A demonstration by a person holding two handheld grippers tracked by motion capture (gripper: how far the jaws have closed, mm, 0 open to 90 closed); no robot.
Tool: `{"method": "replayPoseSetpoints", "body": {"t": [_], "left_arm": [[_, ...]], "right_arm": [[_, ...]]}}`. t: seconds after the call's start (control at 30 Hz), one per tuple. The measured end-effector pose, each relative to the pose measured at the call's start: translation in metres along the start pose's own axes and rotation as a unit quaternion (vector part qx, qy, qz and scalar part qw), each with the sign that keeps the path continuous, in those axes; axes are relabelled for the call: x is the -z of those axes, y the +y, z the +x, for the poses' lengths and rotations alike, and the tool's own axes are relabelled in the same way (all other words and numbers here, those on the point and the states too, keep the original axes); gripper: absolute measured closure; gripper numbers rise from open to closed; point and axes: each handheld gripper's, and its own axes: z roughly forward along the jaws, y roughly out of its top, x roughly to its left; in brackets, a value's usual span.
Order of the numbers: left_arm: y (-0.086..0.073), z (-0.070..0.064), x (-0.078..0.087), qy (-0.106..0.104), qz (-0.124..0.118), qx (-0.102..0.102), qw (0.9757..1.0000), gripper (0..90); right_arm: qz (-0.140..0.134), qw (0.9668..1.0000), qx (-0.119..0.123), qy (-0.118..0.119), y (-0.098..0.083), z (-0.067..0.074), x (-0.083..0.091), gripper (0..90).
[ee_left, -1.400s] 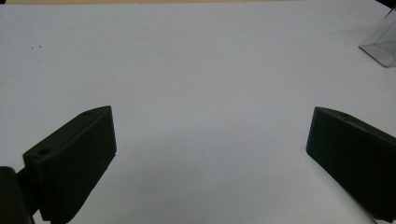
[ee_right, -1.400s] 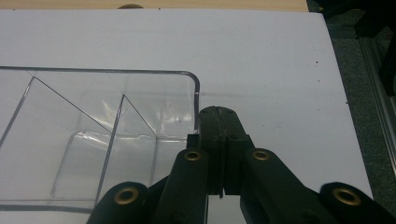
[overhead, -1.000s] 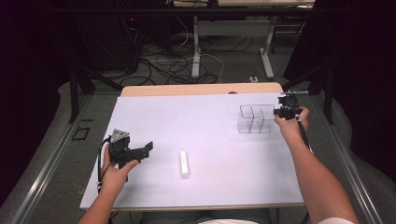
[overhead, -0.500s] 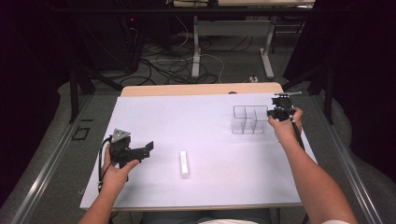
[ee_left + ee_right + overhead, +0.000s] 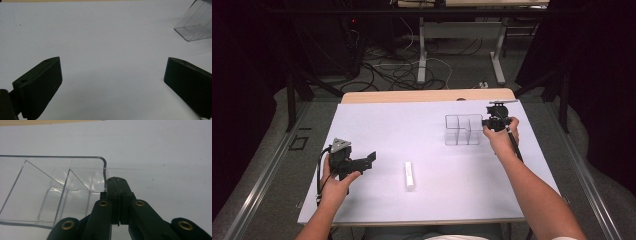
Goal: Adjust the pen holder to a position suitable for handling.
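A clear plastic container (image 5: pixel 463 130) with compartments stands on the white table (image 5: pixel 402 120) at the right; it is empty. My right gripper (image 5: pixel 486 122) is shut with nothing between its jaws. In the right gripper view its tips (image 5: pixel 117 181) lie against the outside of the container's (image 5: pixel 50 195) right wall, at the rim corner. My left gripper (image 5: pixel 371 157) hovers low over the table's left side, jaws wide open and empty (image 5: pixel 111 82). A small white stick (image 5: pixel 410 175) lies flat between the two hands, nearer the front edge.
The container (image 5: pixel 195 25) sits at the far right in the left gripper view. A wooden strip (image 5: pixel 427 96) borders the table's far edge. Cables and desk legs (image 5: pixel 422 65) lie on the floor beyond.
My right gripper has moved left, and the clear container has slid left along the table with it. The left gripper and the white stick have stayed put.
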Motion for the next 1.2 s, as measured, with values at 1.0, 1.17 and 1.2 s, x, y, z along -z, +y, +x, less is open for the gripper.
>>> {"method": "replayPoseSetpoints", "body": {"t": [1.0,1.17,1.2], "left_arm": [[0.0,0.001,0.001,-0.002,0.001,-0.001,1.0,1.7],[0.0,0.002,0.001,-0.002,0.001,-0.001,1.0,1.7],[0.0,0.002,0.001,-0.003,0.0,-0.001,1.0,1.7]], "right_arm": [[0.031,0.9975,0.02,0.061,-0.007,0.083,-0.011,90.0],[0.034,0.9969,0.025,0.067,-0.008,0.095,-0.013,90.0],[0.033,0.9969,0.026,0.066,-0.008,0.096,-0.013,90.0]]}}
